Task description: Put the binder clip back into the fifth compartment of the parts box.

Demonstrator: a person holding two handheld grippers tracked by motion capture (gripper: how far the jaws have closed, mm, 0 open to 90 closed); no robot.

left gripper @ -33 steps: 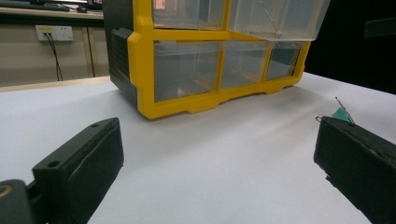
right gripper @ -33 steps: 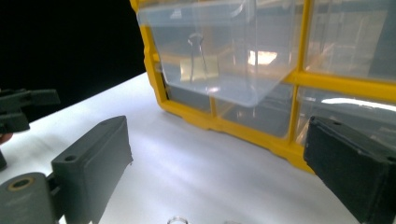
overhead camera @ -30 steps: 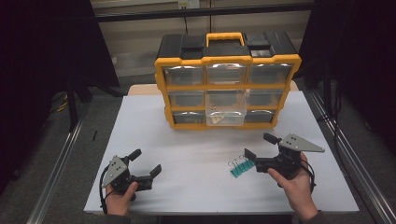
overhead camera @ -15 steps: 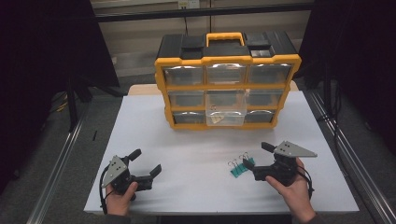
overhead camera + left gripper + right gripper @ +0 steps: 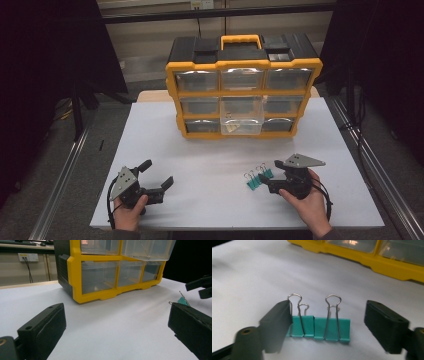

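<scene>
A short row of teal binder clips (image 5: 256, 180) with wire handles lies on the white table (image 5: 210, 165), right of centre. My right gripper (image 5: 269, 176) is open and points left at them. In the right gripper view the clips (image 5: 319, 328) stand between its two pads, with the left pad (image 5: 277, 323) close against the row's end and the right pad (image 5: 384, 326) well apart. My left gripper (image 5: 157, 174) rests open near the front left with nothing between its pads (image 5: 46, 326). Its view shows the clips (image 5: 183, 300) far right.
A yellow and black drawer organizer (image 5: 242, 85) stands at the back centre of the table. Its middle clear drawer (image 5: 242, 116) is pulled out. The same organizer (image 5: 110, 272) rises ahead in the left gripper view. Metal rails run along both table sides.
My right gripper has come down and slid left, closing in until its open jaws straddle the binder clips. The left gripper and the clips have stayed put.
</scene>
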